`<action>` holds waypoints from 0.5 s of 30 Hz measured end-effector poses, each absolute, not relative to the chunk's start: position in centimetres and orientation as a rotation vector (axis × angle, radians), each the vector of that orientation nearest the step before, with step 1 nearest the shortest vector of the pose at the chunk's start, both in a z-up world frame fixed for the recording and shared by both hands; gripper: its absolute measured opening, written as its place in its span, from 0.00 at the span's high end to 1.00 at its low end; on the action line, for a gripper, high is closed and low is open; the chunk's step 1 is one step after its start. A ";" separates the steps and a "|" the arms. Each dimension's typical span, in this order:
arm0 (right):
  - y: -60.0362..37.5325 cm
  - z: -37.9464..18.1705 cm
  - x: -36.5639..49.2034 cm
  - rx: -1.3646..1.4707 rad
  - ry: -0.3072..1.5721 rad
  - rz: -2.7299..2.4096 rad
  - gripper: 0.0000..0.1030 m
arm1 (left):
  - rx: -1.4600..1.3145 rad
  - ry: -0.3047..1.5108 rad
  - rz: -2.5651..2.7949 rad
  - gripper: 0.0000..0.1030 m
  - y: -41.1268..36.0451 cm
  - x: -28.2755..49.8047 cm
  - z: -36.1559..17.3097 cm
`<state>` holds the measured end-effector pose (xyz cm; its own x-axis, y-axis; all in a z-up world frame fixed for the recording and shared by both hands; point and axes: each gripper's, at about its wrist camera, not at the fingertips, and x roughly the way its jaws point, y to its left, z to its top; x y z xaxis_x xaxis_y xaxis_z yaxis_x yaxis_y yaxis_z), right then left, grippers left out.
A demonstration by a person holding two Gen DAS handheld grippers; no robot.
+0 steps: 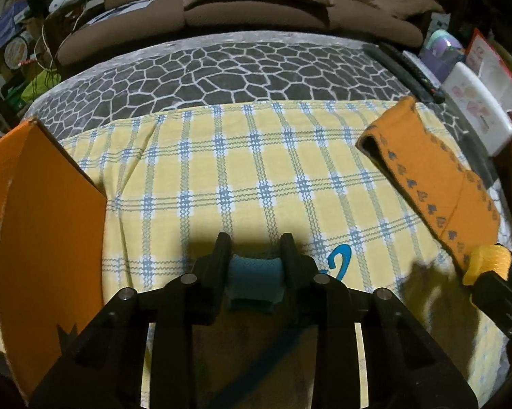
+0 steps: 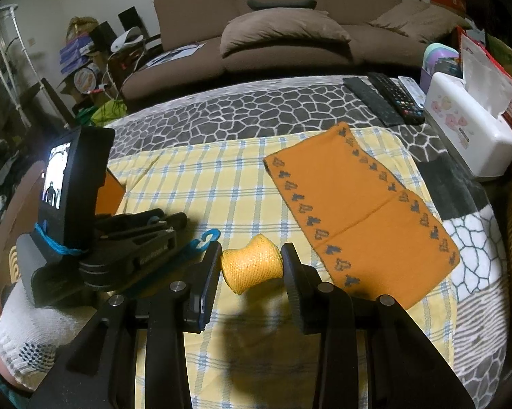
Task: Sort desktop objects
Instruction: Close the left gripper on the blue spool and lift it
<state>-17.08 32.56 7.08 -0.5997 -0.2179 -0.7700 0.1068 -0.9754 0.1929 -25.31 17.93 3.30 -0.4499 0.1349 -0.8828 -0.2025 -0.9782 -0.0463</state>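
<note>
Near the checked cloth's (image 1: 256, 177) front edge, the left gripper (image 1: 256, 259) squeezes a soft blue roll (image 1: 254, 274) and the right gripper (image 2: 252, 266) squeezes a yellow roll (image 2: 252, 267); either squishy roll might pop out when lifted.

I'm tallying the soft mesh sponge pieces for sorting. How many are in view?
2. The blue sponge is pinched in the left gripper; the yellow sponge is pinched in the right gripper, both over the checked cloth. Others may be hidden.

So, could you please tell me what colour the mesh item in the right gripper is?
Yellow-orange; the mesh item shows best in the right wrist view.
</note>
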 end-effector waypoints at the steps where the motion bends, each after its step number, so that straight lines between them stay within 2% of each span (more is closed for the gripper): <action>1: 32.5 7.2 -17.0 1.300 -0.187 -2.651 0.65 | -1.519 0.092 2.515 0.74 17.8 -25.2 3.6; 15: 30.5 9.9 -16.1 1.262 -0.191 -2.642 0.65 | -1.436 0.010 2.501 0.74 14.8 -23.2 9.4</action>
